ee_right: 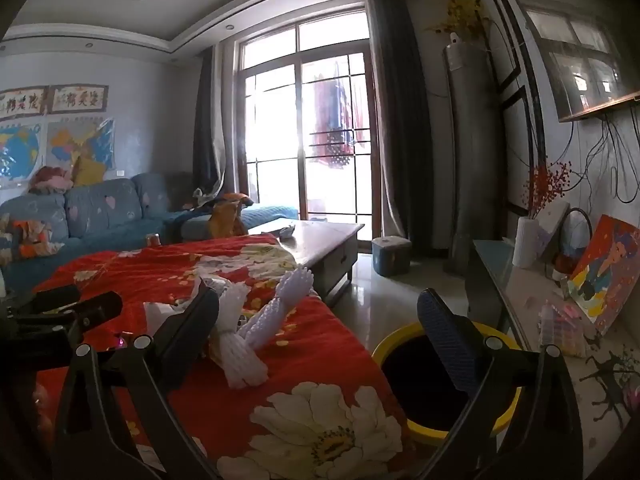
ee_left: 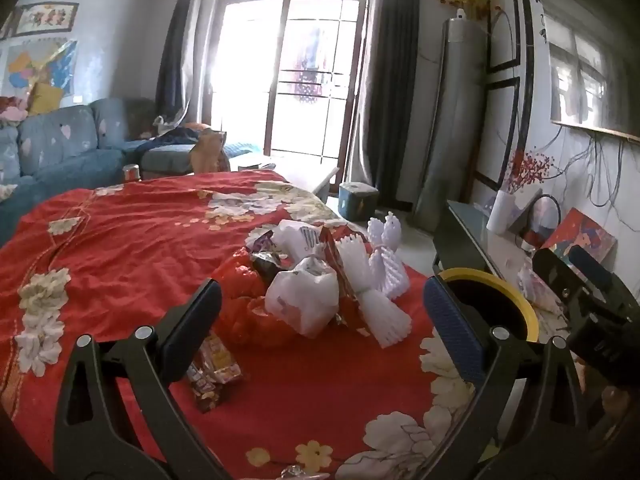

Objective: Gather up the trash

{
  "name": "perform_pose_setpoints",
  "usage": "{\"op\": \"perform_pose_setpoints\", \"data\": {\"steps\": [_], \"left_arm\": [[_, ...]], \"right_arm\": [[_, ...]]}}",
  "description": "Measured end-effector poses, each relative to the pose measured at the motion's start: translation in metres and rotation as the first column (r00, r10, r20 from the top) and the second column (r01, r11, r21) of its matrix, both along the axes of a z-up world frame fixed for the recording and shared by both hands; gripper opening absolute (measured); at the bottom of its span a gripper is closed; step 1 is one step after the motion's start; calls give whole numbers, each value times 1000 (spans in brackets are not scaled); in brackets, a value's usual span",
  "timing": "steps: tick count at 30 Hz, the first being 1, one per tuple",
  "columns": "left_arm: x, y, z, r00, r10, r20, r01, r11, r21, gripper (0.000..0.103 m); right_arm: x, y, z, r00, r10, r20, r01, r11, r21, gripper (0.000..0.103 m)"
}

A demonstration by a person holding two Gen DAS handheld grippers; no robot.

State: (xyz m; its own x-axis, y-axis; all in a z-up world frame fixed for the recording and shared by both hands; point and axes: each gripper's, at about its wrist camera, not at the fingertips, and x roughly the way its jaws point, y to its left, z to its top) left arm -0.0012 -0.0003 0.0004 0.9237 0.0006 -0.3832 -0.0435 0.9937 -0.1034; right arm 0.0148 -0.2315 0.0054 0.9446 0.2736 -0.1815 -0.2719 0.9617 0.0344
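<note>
A heap of trash lies on the red flowered cloth (ee_left: 132,240): a knotted white plastic bag (ee_left: 304,300), red plastic wrap (ee_left: 256,312), white foam fruit nets (ee_left: 380,304) and a brown and yellow snack wrapper (ee_left: 212,372). My left gripper (ee_left: 320,320) hovers open just before the heap, nothing between its fingers. My right gripper (ee_right: 320,336) is open too, over the cloth's right edge, with the foam nets (ee_right: 244,356) beside its left finger. A yellow-rimmed bin (ee_right: 436,384) stands on the floor to the right of the cloth; in the left wrist view the bin (ee_left: 500,304) and the right gripper's body (ee_left: 580,292) show at the right.
A blue sofa (ee_left: 68,148) runs behind the cloth. A wooden coffee table (ee_right: 320,240) and a small blue box (ee_right: 390,254) stand toward the glass doors. A dark TV cabinet (ee_right: 520,288) with a vase and pictures lines the right wall. Glossy tiled floor (ee_right: 380,300) lies between.
</note>
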Motion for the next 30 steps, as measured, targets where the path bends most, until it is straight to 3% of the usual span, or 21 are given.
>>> {"op": "perform_pose_setpoints", "data": {"steps": [30], "left_arm": [[0, 8, 12, 1000, -5, 20, 5, 1000, -4, 92]], "right_arm": [[8, -4, -4, 999, -10, -51, 11, 1000, 21, 97]]}}
